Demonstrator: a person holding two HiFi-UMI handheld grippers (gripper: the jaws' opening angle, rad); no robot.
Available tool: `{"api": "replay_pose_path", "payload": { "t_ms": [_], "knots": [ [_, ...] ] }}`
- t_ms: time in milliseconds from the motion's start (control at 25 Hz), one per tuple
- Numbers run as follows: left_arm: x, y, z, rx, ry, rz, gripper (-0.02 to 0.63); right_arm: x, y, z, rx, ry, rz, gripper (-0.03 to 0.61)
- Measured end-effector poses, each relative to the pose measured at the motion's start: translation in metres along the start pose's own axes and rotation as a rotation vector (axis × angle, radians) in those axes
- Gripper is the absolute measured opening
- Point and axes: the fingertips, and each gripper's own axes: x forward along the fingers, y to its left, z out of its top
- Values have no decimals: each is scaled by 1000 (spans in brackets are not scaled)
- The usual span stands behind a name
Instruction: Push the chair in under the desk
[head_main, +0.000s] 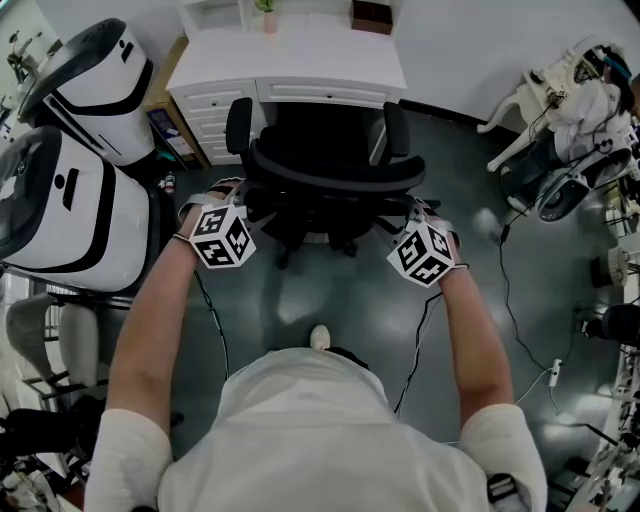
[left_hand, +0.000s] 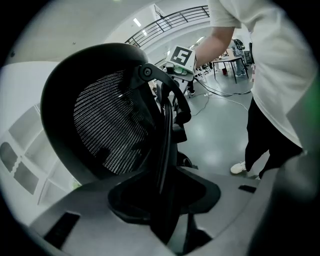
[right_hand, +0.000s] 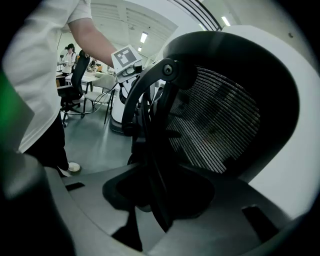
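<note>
A black mesh office chair (head_main: 330, 165) faces the white desk (head_main: 290, 60), its seat partly under the desktop and its backrest toward me. My left gripper (head_main: 222, 192) is at the left edge of the backrest and my right gripper (head_main: 420, 208) at the right edge. In the left gripper view the backrest rim (left_hand: 164, 125) runs down between the jaws of the left gripper (left_hand: 165, 215), which hold it. The right gripper view mirrors this: the rim (right_hand: 150, 135) sits clamped in the right gripper (right_hand: 160, 210), with the mesh (right_hand: 215, 125) beside it.
Two large white and black machines (head_main: 70, 200) stand close on the left, next to the desk's drawer unit (head_main: 215, 115). Equipment and a white chair (head_main: 560, 150) crowd the right. Cables (head_main: 505, 290) trail over the grey floor. My shoe (head_main: 319, 337) is behind the chair.
</note>
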Motion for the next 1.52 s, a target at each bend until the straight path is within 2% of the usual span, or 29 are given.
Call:
{"api": "replay_pose_path", "payload": {
  "t_ms": [640,1520],
  "knots": [
    [15,32,-17,-32,21,-12,166,25,-26,6,11,1,-1,143],
    [34,64,-23,-48,31,-26,167,43,-58,3,1,-21,-9,144]
  ]
}}
